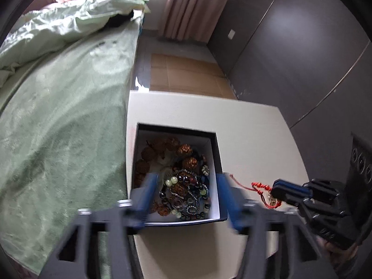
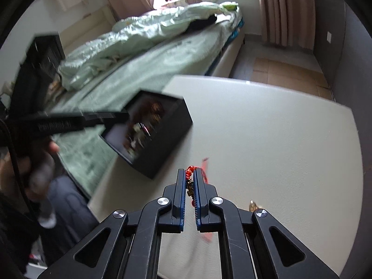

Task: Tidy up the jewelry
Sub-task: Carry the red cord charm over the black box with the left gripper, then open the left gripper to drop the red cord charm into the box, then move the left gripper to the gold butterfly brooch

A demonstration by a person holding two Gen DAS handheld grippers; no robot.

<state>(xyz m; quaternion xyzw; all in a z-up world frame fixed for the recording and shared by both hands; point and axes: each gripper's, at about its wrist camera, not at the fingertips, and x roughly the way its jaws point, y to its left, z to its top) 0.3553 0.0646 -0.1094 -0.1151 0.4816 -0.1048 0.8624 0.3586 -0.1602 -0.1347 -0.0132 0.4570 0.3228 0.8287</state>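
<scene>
A dark box [image 1: 217,153] with a white lining stands at the left edge of the white table [image 1: 186,109]. It is filled with several bead bracelets [image 1: 186,190] and brown carved beads. My left gripper [image 1: 188,196] hangs over the box's near end, open, with its blue fingers [image 1: 148,193] spread about as wide as the box. To the right of the box my right gripper [image 2: 190,176] is shut on a red cord bracelet [image 2: 190,170], whose red cord [image 1: 259,186] and gold charm [image 1: 272,201] trail on the table. The box [image 2: 167,137] appears blurred in the right wrist view.
A bed with a green blanket [image 1: 58,127] runs along the table's left side. Grey wardrobe doors [image 1: 302,58] and a pink curtain [image 1: 190,7] stand beyond. A person's hand [image 2: 34,167] holds the left tool. Bare table top [image 2: 279,127] spreads right of the box.
</scene>
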